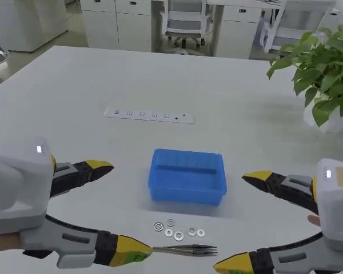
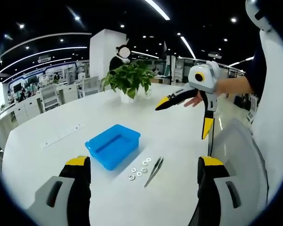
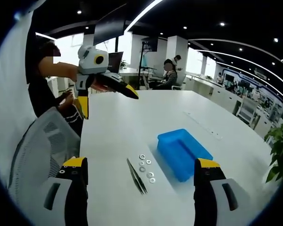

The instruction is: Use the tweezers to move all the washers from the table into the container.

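Several small metal washers [image 1: 178, 230] lie in a loose cluster on the white table [image 1: 74, 85], just in front of an empty blue plastic container [image 1: 187, 176]. Steel tweezers [image 1: 186, 249] lie flat right behind the washers, nearest me. My left gripper [image 1: 123, 208] hovers open at the left and my right gripper [image 1: 231, 221] hovers open at the right, both above the table and holding nothing. The left gripper view shows the washers [image 2: 139, 169], tweezers [image 2: 153, 172] and container [image 2: 112, 145] ahead of the wide jaws. The right gripper view shows the washers [image 3: 146, 169], tweezers [image 3: 137, 176] and container [image 3: 183, 151].
A white power strip [image 1: 148, 115] lies beyond the container. A potted green plant [image 1: 326, 74] stands at the table's far right. A grey mesh chair back [image 2: 236, 160] is near the table edge by me. Office chairs and cabinets stand behind the table.
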